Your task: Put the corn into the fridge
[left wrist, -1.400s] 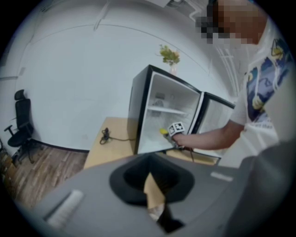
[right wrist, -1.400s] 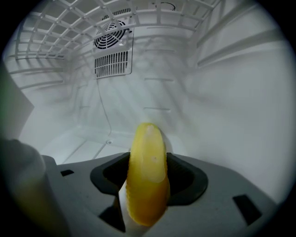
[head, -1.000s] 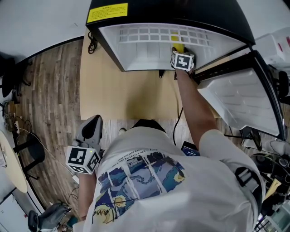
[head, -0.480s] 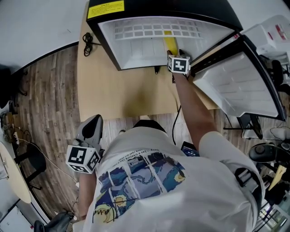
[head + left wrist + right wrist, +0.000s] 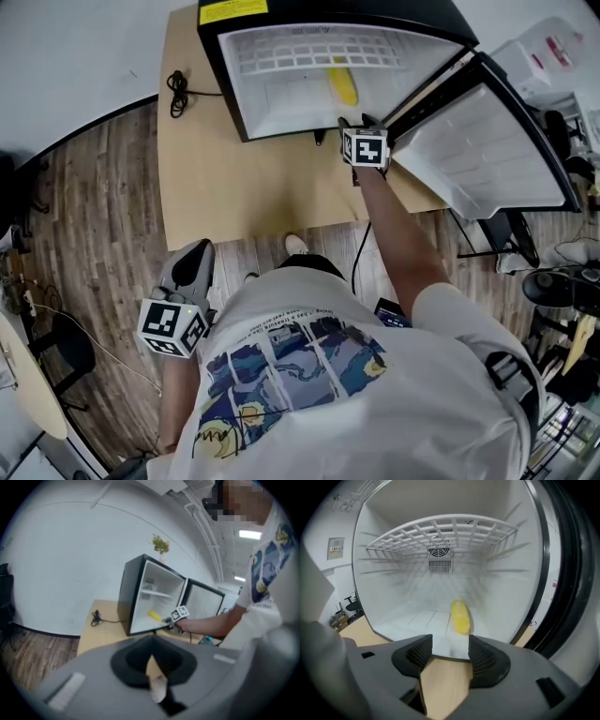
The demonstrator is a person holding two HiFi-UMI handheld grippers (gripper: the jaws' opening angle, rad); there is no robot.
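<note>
- The corn (image 5: 460, 616) lies on the white floor inside the fridge (image 5: 228, 66), under the wire shelf (image 5: 440, 531), a little right of centre, its length running front to back
- Nothing touches the corn; it lies free, beyond the right gripper's tips
- The right gripper (image 5: 450, 656) is at the fridge's front edge and points inward; its jaws stand wide apart with nothing between them, only the tan board and the lip of the fridge floor showing through the gap
- In the head view the right gripper (image 5: 354, 124) sits at the lower right corner of the opening, close to the hinge side, on an outstretched arm
- The door (image 5: 487, 159) is swung fully open to the right, its white inner side facing up
- A round fan grille (image 5: 439, 555) shows on the back wall behind the shelf
- The fridge stands on a tan board (image 5: 234, 187) over a wood floor (image 5: 94, 206); a coiled black cable (image 5: 176, 84) lies on the board left of the fridge
- The left gripper (image 5: 192, 253) hangs low at the person's left side, well away from the fridge
- Its own view shows the left gripper (image 5: 153, 670) with jaws drawn together, only a thin wedge of gap, nothing held
- That view also looks across to the open fridge with the corn (image 5: 154, 615) inside
</note>
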